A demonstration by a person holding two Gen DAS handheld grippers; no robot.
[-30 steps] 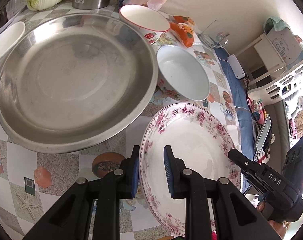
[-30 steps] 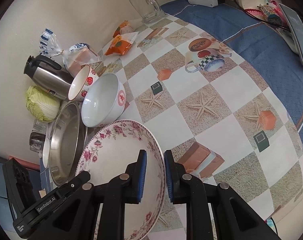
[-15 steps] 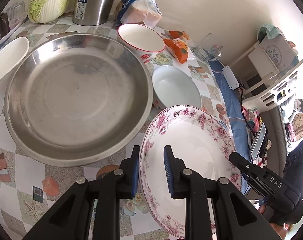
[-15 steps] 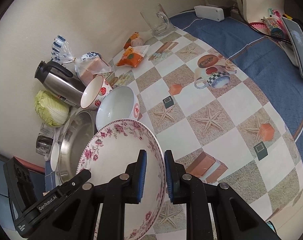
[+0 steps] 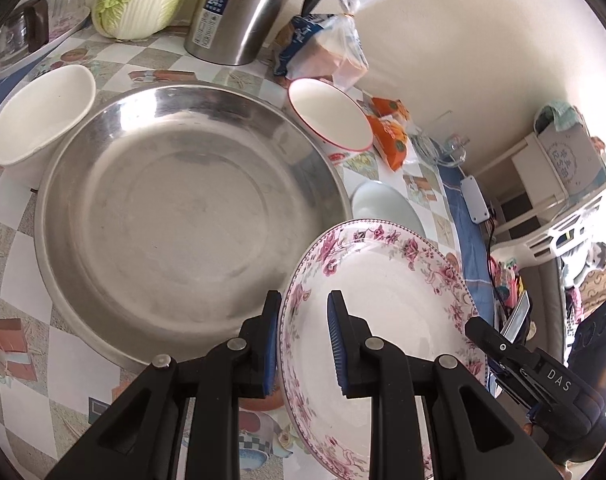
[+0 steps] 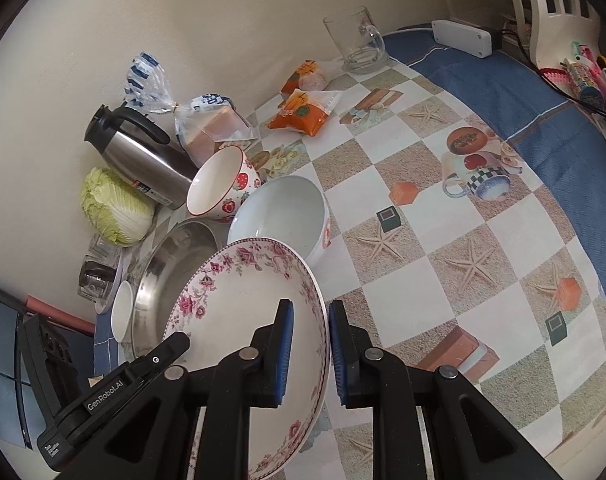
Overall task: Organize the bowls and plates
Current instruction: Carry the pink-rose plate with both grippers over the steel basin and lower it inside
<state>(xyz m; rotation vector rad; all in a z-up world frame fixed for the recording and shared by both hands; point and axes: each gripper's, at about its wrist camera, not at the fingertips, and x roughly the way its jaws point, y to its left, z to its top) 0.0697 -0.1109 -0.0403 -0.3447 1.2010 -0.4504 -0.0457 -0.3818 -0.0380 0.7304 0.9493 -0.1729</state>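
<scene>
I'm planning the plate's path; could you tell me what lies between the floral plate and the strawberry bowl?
The plain white bowl stands between the floral plate and the strawberry bowl; the right wrist view shows it best.

Glossy floral plate (image 5: 387,292), brushed-metal basin (image 5: 183,216)

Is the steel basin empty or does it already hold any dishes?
Empty. The basin shows bare metal across its whole floor; the floral plate is outside it, clamped at its rim by both grippers.
</scene>
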